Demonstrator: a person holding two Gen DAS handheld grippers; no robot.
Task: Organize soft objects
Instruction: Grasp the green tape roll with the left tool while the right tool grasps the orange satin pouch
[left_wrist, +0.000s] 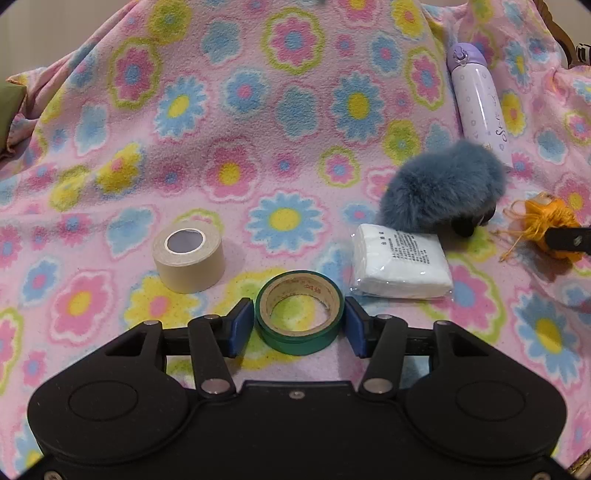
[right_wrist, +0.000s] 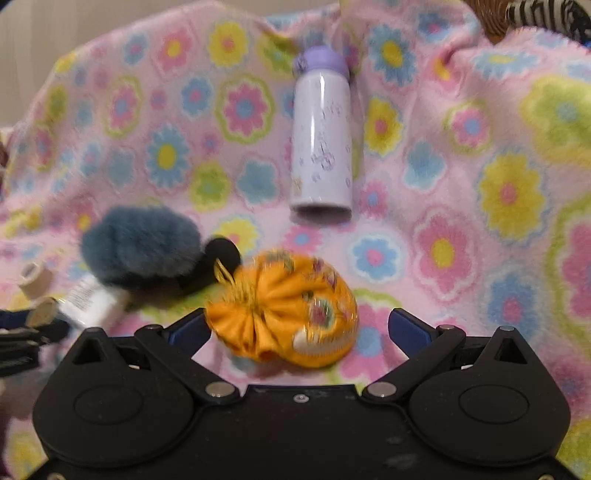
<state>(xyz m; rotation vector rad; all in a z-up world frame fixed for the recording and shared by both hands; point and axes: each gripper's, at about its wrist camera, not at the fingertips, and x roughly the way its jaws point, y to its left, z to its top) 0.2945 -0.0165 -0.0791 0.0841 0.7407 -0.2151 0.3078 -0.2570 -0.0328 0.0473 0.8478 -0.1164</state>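
— While the flower blanket (left_wrist: 295, 122) lay flat, what sat left of the green tape (left_wrist: 299, 312)?
— A tan tape roll (left_wrist: 189, 254). The left claw (left_wrist: 299, 326) stood around the green tape, pads just off it, let go.
— And right of it?
— A white packet (left_wrist: 400, 264), a blue fluffy ball (left_wrist: 443, 188), then the orange pouch (right_wrist: 284, 310), loose between the right claw's (right_wrist: 297, 330) wide-open pads.

Left gripper (left_wrist: 299, 325) angled down, its blue pads (left_wrist: 242, 325) standing just clear on either side of what sits between them, while the right gripper (right_wrist: 299, 328) tilts down with jaws spread wide, nothing pinched.
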